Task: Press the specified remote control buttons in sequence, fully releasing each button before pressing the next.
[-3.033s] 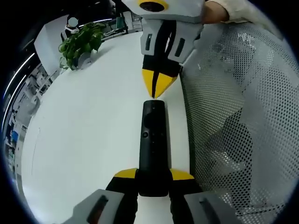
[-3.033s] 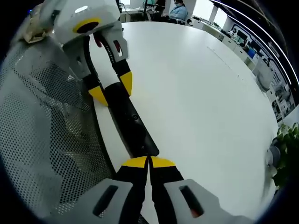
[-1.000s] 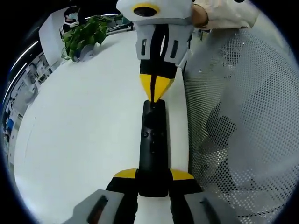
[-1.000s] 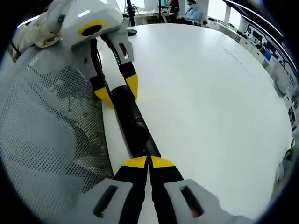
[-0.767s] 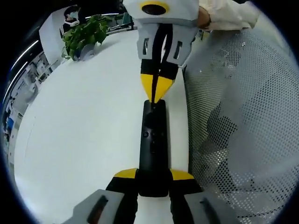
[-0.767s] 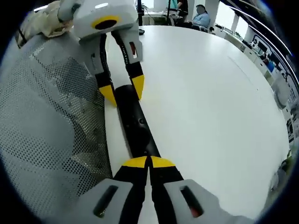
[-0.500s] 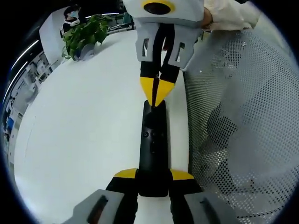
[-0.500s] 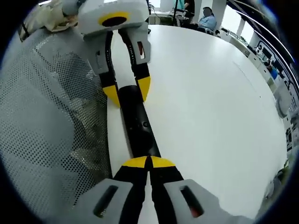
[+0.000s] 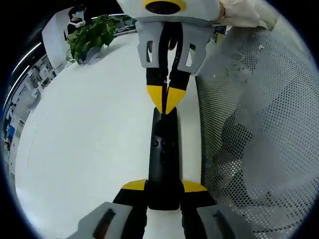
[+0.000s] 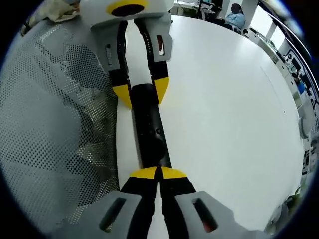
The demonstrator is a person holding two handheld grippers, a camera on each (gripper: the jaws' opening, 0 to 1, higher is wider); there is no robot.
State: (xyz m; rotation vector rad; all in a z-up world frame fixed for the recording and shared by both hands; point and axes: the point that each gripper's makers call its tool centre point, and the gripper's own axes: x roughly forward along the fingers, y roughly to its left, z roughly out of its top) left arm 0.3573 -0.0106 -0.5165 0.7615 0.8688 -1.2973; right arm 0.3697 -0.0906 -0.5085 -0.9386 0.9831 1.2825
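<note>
A slim black remote control (image 9: 163,154) lies lengthwise on the white table (image 9: 89,139), close to its edge. My left gripper (image 9: 163,186) is shut on the remote's near end, one yellow-tipped jaw on each side. My right gripper (image 9: 166,103) comes down from the top of the left gripper view, shut, with its yellow tips together on the remote's far end. In the right gripper view the remote (image 10: 149,129) runs away from my right gripper (image 10: 158,173), whose tips touch its end. My left gripper (image 10: 142,93) clasps the other end there.
A white perforated mesh surface (image 9: 259,129) borders the table edge beside the remote (image 10: 55,114). A potted green plant (image 9: 88,42) stands at the table's far side. A person's sleeve (image 9: 244,12) shows behind the right gripper. A seated person (image 10: 234,20) is far across the room.
The right gripper has swung more in line with the remote and looms larger in the left gripper view, its tips staying at the remote's far end. The left gripper's hold is unchanged.
</note>
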